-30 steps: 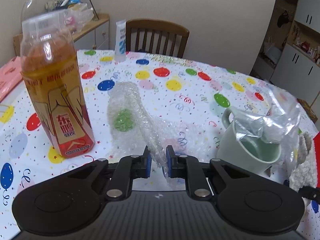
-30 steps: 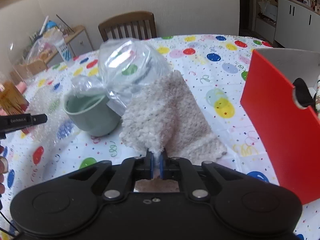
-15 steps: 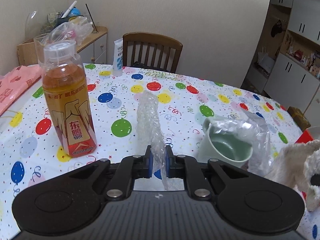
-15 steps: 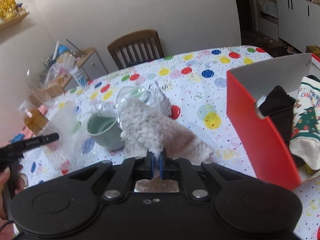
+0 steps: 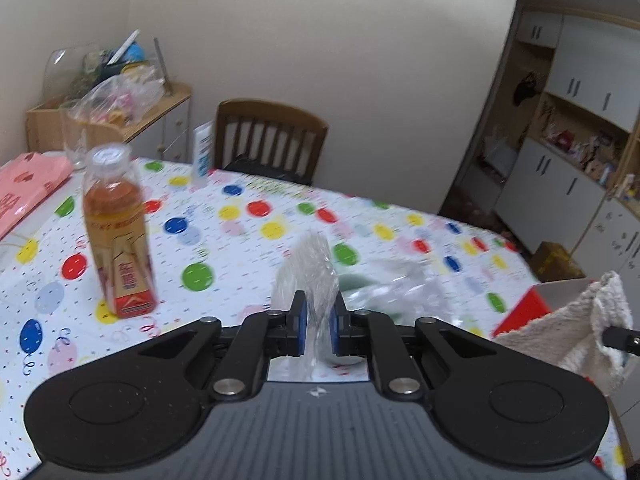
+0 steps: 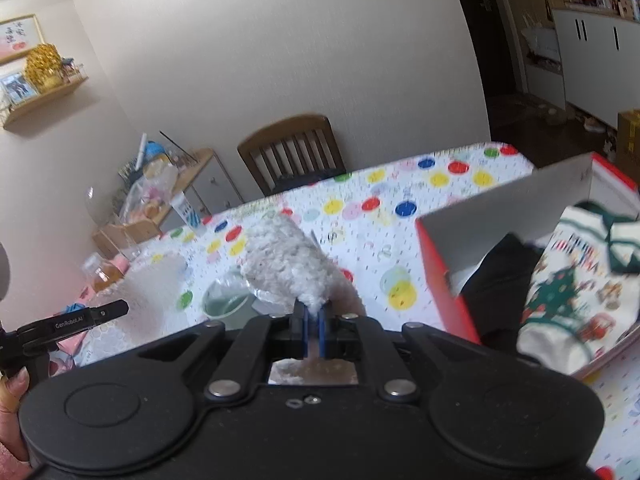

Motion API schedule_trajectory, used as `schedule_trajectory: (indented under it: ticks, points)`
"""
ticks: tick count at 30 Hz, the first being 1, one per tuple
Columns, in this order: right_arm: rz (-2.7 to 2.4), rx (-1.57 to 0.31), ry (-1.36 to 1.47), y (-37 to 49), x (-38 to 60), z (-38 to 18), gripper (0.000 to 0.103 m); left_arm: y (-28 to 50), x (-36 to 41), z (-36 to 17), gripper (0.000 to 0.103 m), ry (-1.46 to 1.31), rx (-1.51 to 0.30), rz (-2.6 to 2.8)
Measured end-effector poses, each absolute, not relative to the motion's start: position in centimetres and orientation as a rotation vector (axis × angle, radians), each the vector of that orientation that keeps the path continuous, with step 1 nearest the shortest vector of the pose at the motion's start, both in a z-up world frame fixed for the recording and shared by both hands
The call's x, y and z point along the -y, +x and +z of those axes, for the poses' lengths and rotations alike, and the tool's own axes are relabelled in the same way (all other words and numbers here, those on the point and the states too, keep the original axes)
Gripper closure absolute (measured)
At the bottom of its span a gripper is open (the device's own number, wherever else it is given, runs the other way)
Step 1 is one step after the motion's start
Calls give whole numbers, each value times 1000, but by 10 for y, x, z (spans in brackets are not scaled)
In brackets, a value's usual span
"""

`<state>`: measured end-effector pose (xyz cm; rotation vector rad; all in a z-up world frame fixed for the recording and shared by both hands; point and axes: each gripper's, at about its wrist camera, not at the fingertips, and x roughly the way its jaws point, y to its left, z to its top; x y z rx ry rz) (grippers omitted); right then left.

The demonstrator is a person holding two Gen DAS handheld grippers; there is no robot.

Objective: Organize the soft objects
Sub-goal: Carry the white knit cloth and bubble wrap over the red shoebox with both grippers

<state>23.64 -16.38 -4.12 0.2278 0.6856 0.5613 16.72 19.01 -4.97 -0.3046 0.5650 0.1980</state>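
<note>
A red box with a grey inner wall stands at the right of the balloon-print table, already holding a black garment and a Christmas-print cloth; its right end runs out of the right wrist view. Just left of the box, the right gripper holds a fluffy cream towel above the table, its blue pads pinched nearly together on the pile, and the cloth stands up in a shaggy hump ahead of the fingers. In the left wrist view the left gripper is clamped on a crumpled strip of clear bubble wrap, which rises between the narrowly parted pads. Both grippers tilt down toward the table. A green mug under a clear plastic bag is blurred and half hidden behind the held items. A tea bottle stands upright at the left, well apart from the box.
</note>
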Motion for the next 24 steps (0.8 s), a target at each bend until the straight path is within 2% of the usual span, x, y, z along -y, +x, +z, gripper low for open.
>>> schedule_trajectory:
  ticks: [15,24]
  points:
    - [548,-547,206,240,257,10,99,185,-88,-7,92,-313,-495,-11]
    - [490,-517,190,253,304,11,99,223,-14,14,92,-283,-458,-156]
